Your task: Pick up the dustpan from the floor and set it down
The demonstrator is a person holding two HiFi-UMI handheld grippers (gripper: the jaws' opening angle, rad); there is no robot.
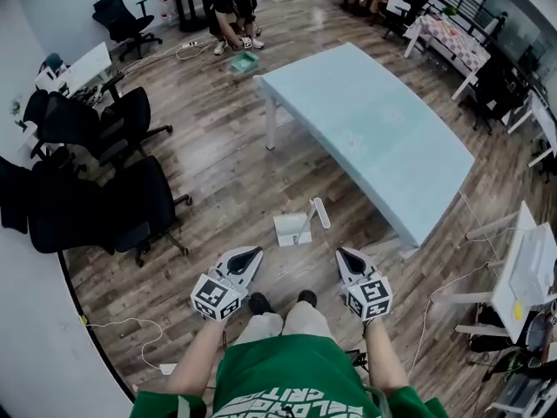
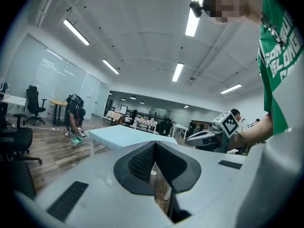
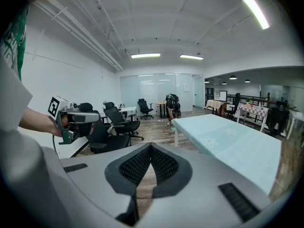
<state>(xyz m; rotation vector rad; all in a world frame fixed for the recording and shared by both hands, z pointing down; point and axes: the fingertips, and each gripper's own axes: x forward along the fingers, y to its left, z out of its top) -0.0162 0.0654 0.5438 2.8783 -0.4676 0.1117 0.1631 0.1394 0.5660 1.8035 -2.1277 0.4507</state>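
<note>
On the brown wooden plank floor [image 1: 218,168], beside the long pale-blue table's [image 1: 365,129] near edge, lies the white plastic dustpan [image 1: 293,228]. Farther from the table, the left tool [image 1: 254,254] and right tool [image 1: 342,254] hover apart from it, each closed together and empty.

- My head camera looks steeply down from well above and short of the near end of the table [image 1: 365,138], which stretches away up the frame.
- The left gripper [image 2: 154,161] camera sits low, facing roughly level toward the table's near corner.
- The right gripper [image 3: 151,148] camera sits low too, with the table to its right.
- All three views share the table, and each gripper view catches the other gripper.
</note>
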